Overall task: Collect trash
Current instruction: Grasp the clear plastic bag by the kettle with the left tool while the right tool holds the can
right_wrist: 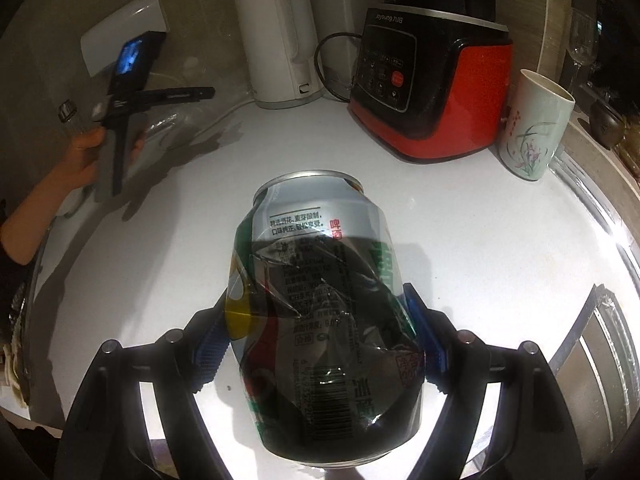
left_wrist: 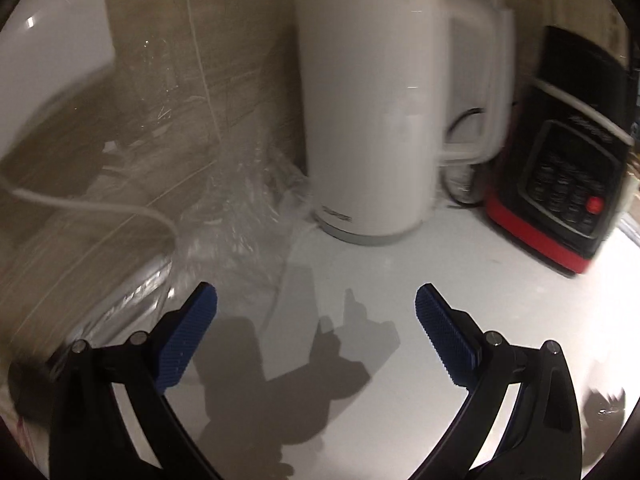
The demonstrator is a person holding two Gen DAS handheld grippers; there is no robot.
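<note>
white counter [right_wrist: 460, 240]; right claw [right_wrist: 320, 344] grips can [right_wrist: 320, 300]

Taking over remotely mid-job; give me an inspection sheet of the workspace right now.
Surface: white counter, lit, bare in the middle.
Job's things: dented can; clear plastic wrap crumpled beside the kettle.
Clutter: white kettle, red-and-black appliance, floral cup.
Grippers: right gripper clamps the can; left gripper open, empty.
Cables: white cord; black cord.
Surroundings: tiled wall.
</note>
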